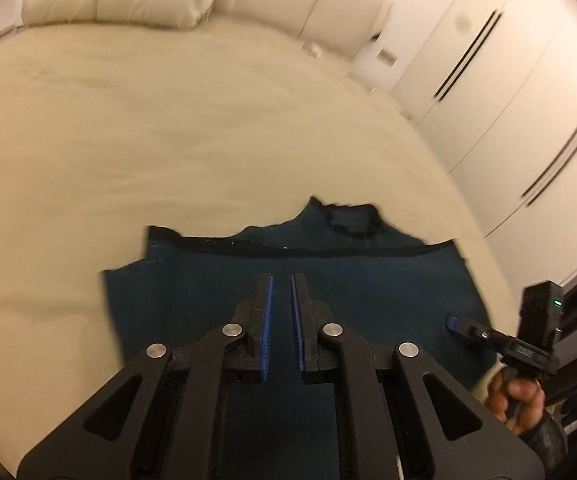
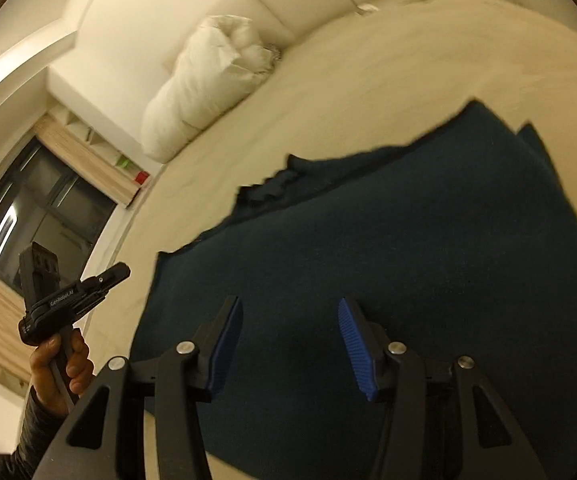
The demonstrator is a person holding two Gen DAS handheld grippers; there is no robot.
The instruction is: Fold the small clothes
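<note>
Both grippers are hovering empty: the left gripper (image 1: 281, 280) nearly closed with a narrow gap, the right gripper (image 2: 290, 312) spread wide. The dark teal garment (image 2: 408, 248) is lying just beneath and ahead of them on the bed (image 1: 128, 140), seemingly mid-fold; next likely needs pinching an edge.

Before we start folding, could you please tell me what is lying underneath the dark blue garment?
The dark blue garment lies spread on the cream bed sheet, which shows all around its edges. Whatever lies directly beneath the cloth is covered and cannot be seen.
</note>
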